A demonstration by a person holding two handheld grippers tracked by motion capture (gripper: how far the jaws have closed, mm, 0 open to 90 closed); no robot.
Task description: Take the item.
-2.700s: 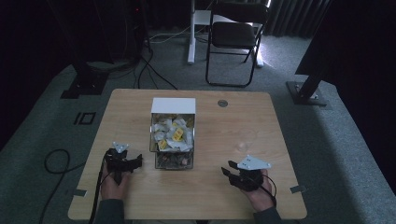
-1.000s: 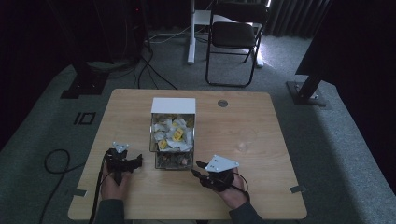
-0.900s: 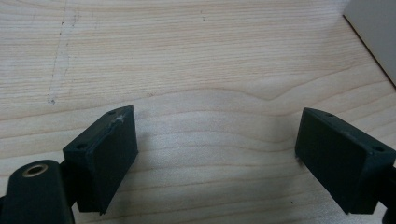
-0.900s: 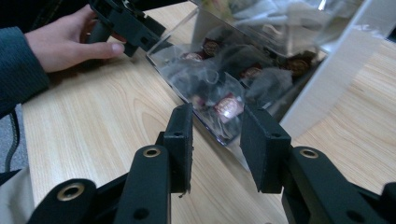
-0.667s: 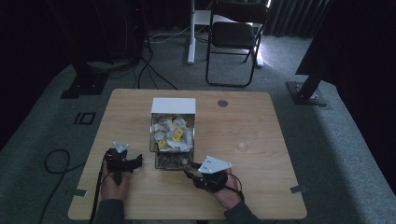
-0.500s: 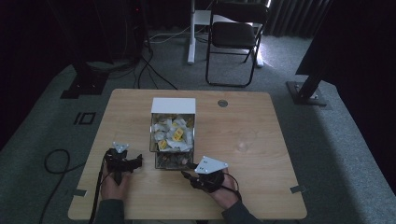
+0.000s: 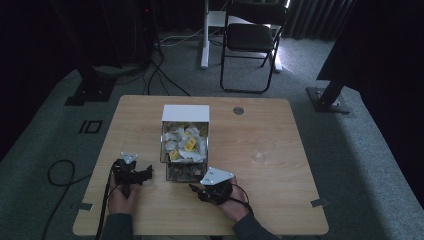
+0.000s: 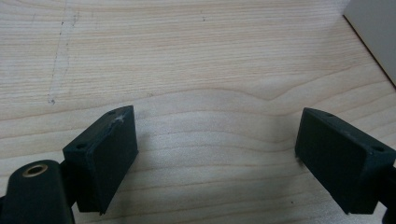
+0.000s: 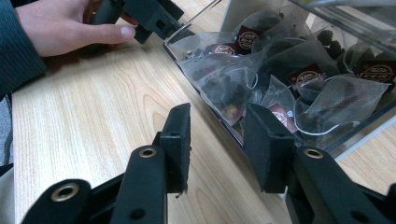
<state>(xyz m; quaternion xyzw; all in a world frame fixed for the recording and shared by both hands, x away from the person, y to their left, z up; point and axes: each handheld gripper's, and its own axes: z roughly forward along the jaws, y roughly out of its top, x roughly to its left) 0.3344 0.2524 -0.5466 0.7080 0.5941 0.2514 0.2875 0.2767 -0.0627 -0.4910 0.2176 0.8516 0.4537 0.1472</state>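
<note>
From my seat at the remote station, I can't make out a single readable word. The tea bags (image 9: 261,70) in the clear box (image 9: 205,105) carry small dark red tags (image 9: 306,74) with a round gold emblem and a line of print beneath, too small and blurred to read. In the high view, the yellow packets (image 7: 190,144) show dark marks I cannot decipher.

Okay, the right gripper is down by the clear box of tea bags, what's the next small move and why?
Probably ease the right gripper forward over the near wall of the clear box toward a tea bag. Its jaws stand partly open with nothing between them, aimed at that wall, and the bags lie just beyond. The left gripper rests open on the table beside the box.
</note>
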